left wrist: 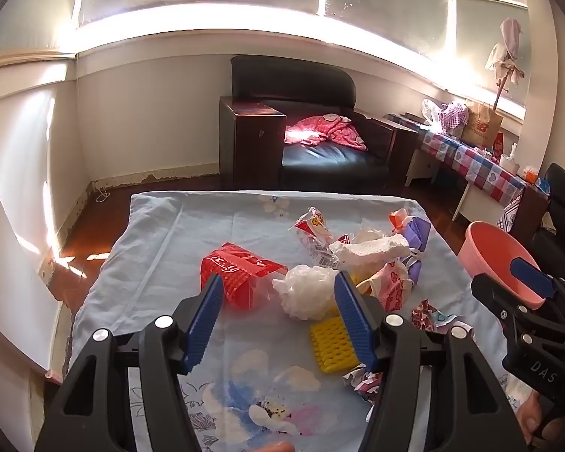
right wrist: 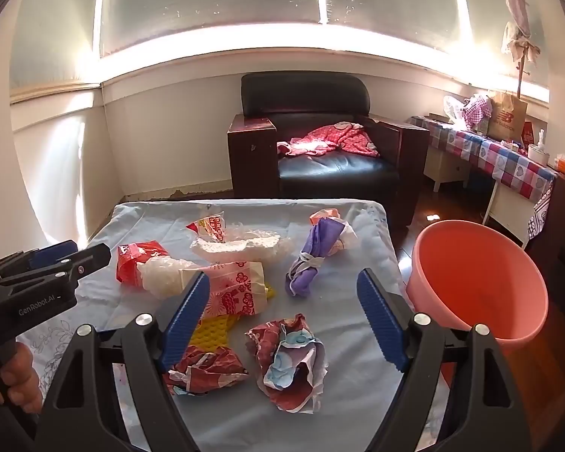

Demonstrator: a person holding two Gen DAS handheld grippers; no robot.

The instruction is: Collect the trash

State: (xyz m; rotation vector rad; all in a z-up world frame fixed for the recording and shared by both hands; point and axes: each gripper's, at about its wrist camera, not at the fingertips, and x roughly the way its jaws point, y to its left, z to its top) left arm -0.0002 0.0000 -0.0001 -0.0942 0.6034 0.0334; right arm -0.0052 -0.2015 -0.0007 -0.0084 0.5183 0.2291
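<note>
Loose trash lies on a table under a light blue floral cloth [left wrist: 162, 233]. My left gripper [left wrist: 278, 324] hangs open above the cloth, short of a red wrapper [left wrist: 237, 275] and a white plastic wad [left wrist: 307, 295]; a yellow grid piece [left wrist: 331, 342] lies by its right finger. My right gripper [right wrist: 284, 320] is open above two crumpled printed wrappers [right wrist: 290, 361] [right wrist: 205, 371], nothing between its fingers. Farther off lie a purple bundle [right wrist: 312, 260], a pink patterned bag [right wrist: 233, 290] and white foam [right wrist: 245, 246]. A pink bucket [right wrist: 478, 278] stands right of the table.
A black armchair [right wrist: 320, 143] with a pink garment stands behind the table. A side table with a checked cloth [right wrist: 508, 162] and bags runs along the right wall. Wooden floor shows around the table. A hand [right wrist: 17, 376] holds the left gripper's handle.
</note>
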